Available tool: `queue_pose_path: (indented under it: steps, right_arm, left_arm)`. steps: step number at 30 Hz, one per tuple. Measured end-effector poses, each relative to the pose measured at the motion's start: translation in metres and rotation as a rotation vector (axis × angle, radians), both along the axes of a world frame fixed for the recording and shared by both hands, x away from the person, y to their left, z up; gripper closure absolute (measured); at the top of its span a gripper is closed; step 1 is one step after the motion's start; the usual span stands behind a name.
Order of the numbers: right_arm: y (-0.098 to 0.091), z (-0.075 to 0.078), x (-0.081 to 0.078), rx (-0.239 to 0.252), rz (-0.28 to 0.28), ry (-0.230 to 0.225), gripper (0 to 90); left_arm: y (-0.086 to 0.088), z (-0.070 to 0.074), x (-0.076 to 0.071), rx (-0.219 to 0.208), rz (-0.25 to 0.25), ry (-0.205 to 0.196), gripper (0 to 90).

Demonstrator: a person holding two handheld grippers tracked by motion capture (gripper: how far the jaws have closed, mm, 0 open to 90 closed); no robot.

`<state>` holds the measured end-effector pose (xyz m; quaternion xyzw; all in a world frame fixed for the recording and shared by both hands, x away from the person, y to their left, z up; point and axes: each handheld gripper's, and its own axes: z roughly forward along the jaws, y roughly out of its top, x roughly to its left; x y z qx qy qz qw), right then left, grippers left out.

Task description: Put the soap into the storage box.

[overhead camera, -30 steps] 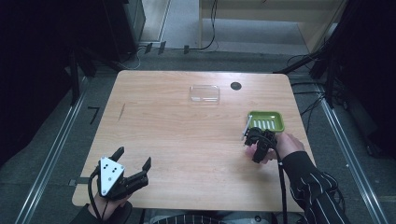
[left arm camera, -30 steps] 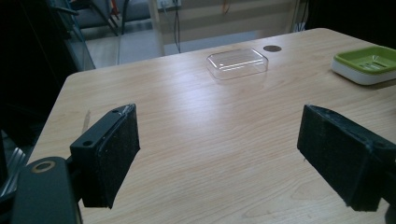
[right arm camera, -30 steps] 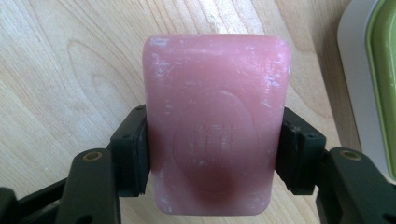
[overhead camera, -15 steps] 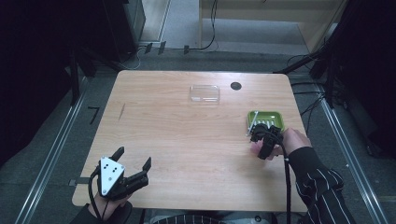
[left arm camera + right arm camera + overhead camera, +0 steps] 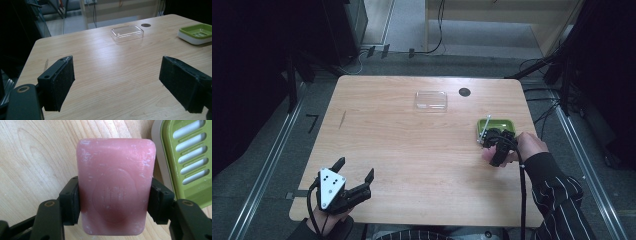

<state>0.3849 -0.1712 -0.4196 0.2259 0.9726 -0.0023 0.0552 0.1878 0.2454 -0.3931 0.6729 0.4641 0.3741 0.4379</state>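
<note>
While right hand-held gripper [image 5: 113,202] clamps pink soap [image 5: 115,187], base cropped | left hand-held gripper [image 5: 117,82] wide, empty

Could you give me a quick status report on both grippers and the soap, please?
Right gripper shut on pink soap bar, beside the green soap dish. Left gripper open, idle at the near table edge. Clear lid far off; nothing in the way.

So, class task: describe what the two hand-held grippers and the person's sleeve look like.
Both grippers are black. The left gripper carries a grey three-cornered plate with black dots on top, and its fingers are blocky with dark textured pads. A black cable trails from the right gripper. The sleeve is dark with thin white stripes.
</note>
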Motion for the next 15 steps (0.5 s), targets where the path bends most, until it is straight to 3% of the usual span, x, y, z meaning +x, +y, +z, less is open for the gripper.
queue_pose_path:
  steps: [15]
  right_arm:
    - [-0.010,0.009,0.011,0.007,0.034,-0.009,38.6]
  left_arm:
    - [0.000,0.000,0.000,0.000,0.001,0.000,13.3]
